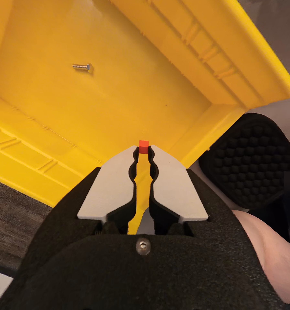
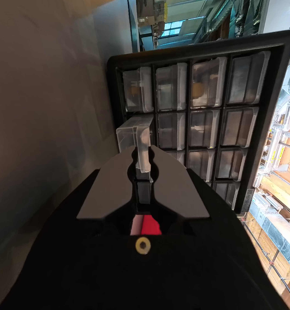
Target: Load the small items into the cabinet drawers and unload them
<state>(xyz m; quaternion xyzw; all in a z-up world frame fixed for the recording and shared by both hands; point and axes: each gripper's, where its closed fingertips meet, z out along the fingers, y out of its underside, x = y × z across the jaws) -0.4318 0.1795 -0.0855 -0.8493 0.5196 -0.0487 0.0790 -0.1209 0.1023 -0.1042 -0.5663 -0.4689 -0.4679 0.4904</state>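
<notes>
Left wrist view: left tool (image 1: 143, 147) pinches orange cube (image 1: 143, 147) over yellow bin (image 1: 107, 94).

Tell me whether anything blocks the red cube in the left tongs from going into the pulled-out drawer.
The left tongs pinch the small red cube over the yellow bin. The right tongs grip the handle of the pulled-out clear drawer. No view shows both, so the path between them cannot be judged.

Grey speckled surface (image 1: 15, 209) below and left of the left gripper (image 1: 143, 147), bearing a yellow bin (image 1: 208, 47) ahead of the fingertips.
</notes>
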